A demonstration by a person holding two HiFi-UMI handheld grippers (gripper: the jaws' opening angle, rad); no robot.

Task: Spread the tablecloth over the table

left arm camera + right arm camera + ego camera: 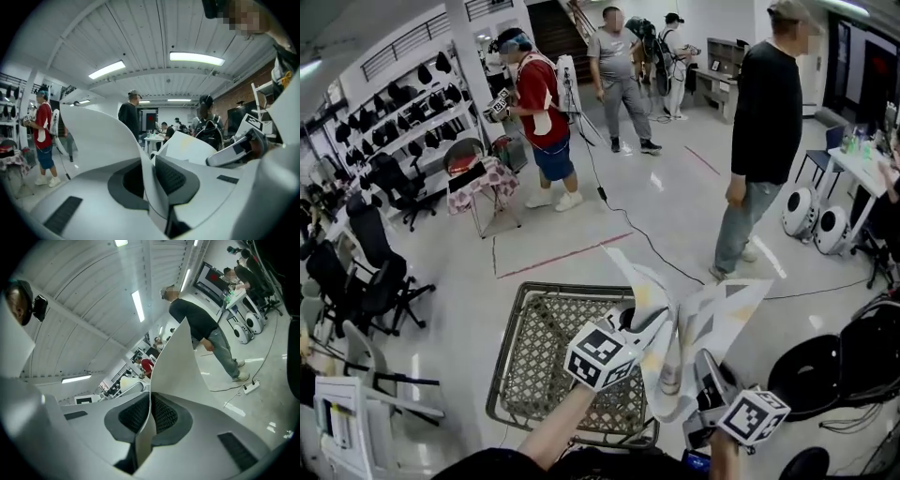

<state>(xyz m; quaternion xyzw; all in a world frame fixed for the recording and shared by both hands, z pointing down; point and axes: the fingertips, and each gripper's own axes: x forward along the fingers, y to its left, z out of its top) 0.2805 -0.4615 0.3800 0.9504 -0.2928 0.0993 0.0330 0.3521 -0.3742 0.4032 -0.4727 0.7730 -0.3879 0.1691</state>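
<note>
Left gripper (649, 317) and right gripper (705, 367): each pinched shut on an edge of the bunched tablecloth (698, 323), held aloft over the right rim of the mesh table (517, 319); left gripper nearer the tabletop.

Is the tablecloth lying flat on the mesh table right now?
No, the tablecloth is held up bunched, and the mesh table is bare.

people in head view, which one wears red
The person in a red top and blue shorts, standing at left; the person in a grey shirt and the person in a black top do not.
</note>
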